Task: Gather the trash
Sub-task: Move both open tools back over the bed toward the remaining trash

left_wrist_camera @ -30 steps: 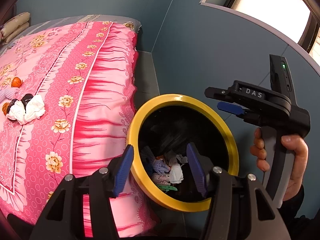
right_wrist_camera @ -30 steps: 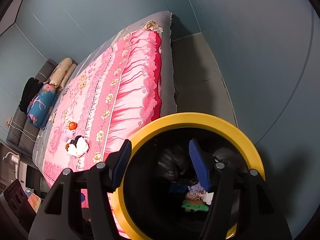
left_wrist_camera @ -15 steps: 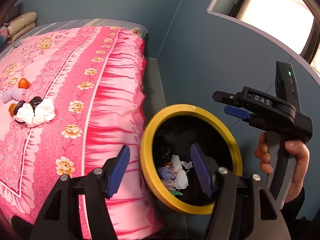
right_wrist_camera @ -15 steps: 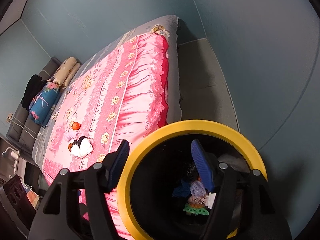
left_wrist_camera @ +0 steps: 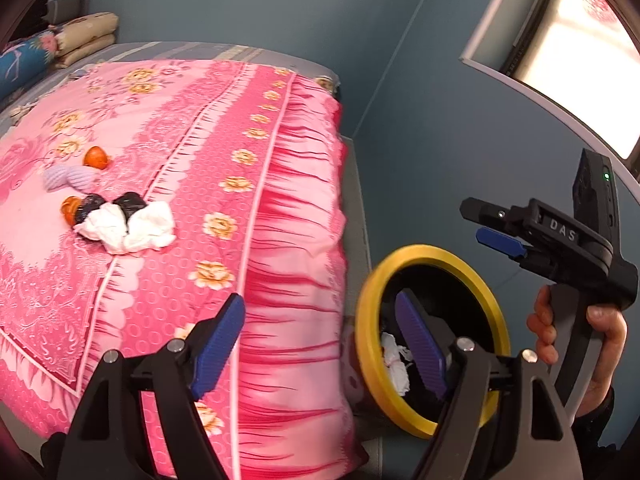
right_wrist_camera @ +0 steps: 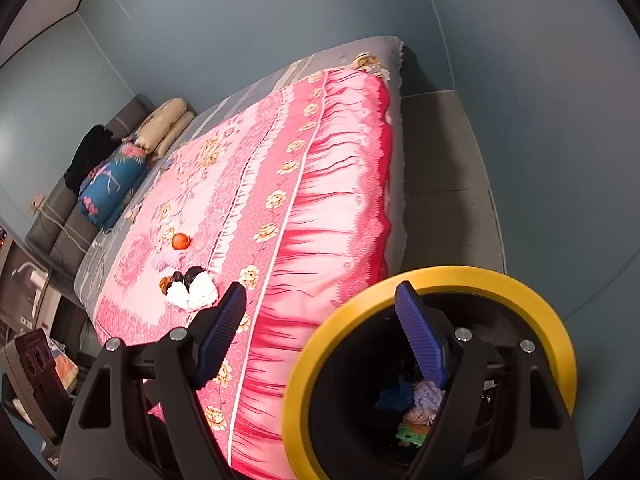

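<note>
A: The remaining trash, white crumpled tissues (left_wrist_camera: 128, 228) with black scraps and orange pieces, lies on the pink bed (left_wrist_camera: 248, 208), at ten o'clock from the left gripper (left_wrist_camera: 320, 348).

B: The yellow-rimmed bin (right_wrist_camera: 520, 292) sits on the floor at the bed's edge, at four o'clock from the pile, already holding scraps.

A: Both pairs of jaws are opening with nothing between them; the right gripper (right_wrist_camera: 322, 336) too.

B: Each should probably straddle one wad and close fully before lifting.
</note>
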